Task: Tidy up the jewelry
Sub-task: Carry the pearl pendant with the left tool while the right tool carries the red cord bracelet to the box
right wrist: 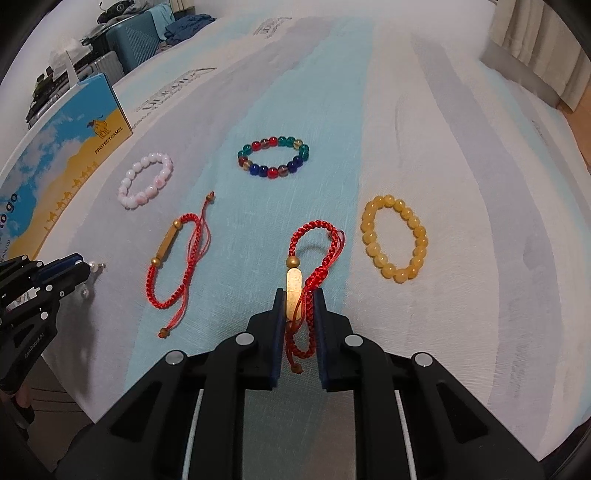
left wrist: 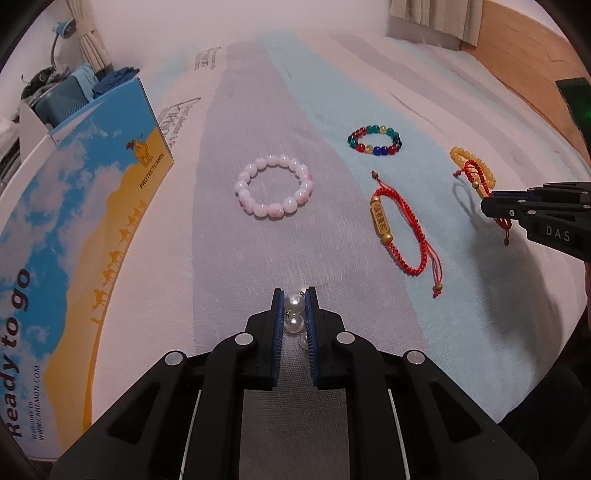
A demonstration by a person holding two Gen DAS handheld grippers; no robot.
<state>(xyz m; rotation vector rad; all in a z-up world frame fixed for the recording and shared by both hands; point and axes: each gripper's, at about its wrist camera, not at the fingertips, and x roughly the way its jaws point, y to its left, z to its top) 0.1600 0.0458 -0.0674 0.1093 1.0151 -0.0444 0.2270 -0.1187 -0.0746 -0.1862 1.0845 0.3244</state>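
Observation:
My left gripper (left wrist: 295, 295) is shut on a string of white pearls (left wrist: 294, 302) low on the striped cloth. It shows again at the left edge of the right wrist view, as the left gripper (right wrist: 84, 268) with the pearls (right wrist: 94, 266) at its tip. My right gripper (right wrist: 299, 295) is shut on a red cord bracelet with a gold bar (right wrist: 294, 280). In the left wrist view the right gripper (left wrist: 489, 203) pinches that red bracelet (left wrist: 476, 173). A pink bead bracelet (left wrist: 274, 185), a multicoloured bead bracelet (left wrist: 375, 140), a second red cord bracelet (left wrist: 399, 229) and a yellow bead bracelet (right wrist: 395, 240) lie loose.
A blue and yellow printed box (left wrist: 74, 221) stands along the left side of the bed. Beyond it are a suitcase (right wrist: 136, 35) and clutter. Curtains (left wrist: 436, 16) and a wooden floor (left wrist: 524, 44) lie past the far edge. The cloth (left wrist: 221, 110) falls away at the near edge.

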